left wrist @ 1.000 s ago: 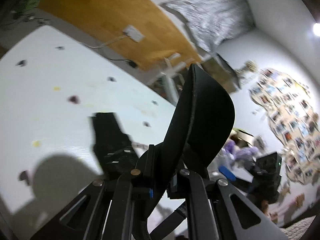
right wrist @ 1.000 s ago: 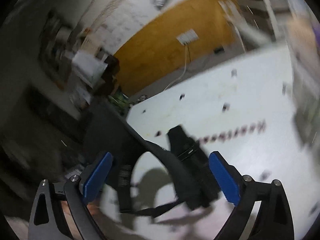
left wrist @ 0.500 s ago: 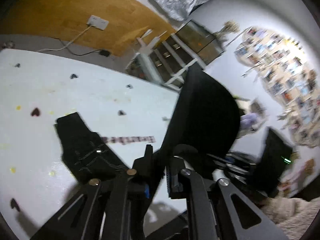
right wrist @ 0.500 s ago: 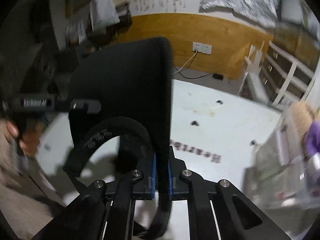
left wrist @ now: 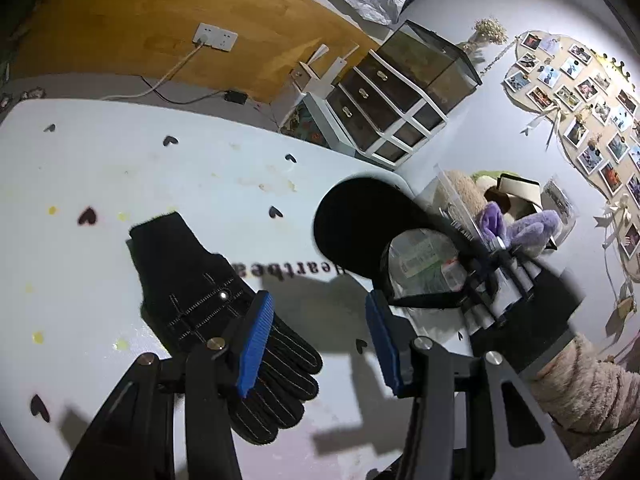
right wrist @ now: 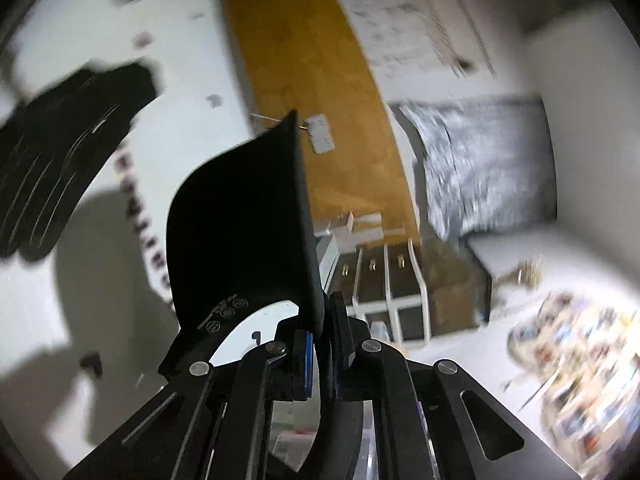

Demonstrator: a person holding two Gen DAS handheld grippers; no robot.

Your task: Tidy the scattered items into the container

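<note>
L to R. On the white desk [left wrist: 100, 184] w/ small dark heart marks lies a black knit glove [left wrist: 224, 320] w/ pale stitch lines, flat, cuff away from the camera, fingers toward it. It's the one scattered item I can see still out.

Left hand-held gripper [left wrist: 316, 344]: jaws have just been opening and now stand apart, blue pads bare, nothing between them. Its left finger sits over the glove in this view; can't tell if it touches. So left is released and free.

Further right, the black visor cap [left wrist: 360, 232], stiff curved brim w/ a thin strap, is up off the desk, at the near rim of the clear plastic container [left wrist: 444, 200]. Container already holds soft stuff: purple plush, beige fluffy thing, some packets. A fuzzy beige sleeve [left wrist: 588, 376] leads to the right hand-held gripper [right wrist: 320, 340]; in its own view, blurred, jaws are clenched tight on the visor's brim edge.

Step in hand, as I read it: visor has passed to the right side and is being carried to the bin; not in yet.

Next, prob.: right brings the brim fully over the opening, lowers, lets go, minding the strap doesn't hang over the rim. Left then needs to drop onto the glove, pinch mid-fabric and lift; it's limp, so a low, firm pinch.
</note>
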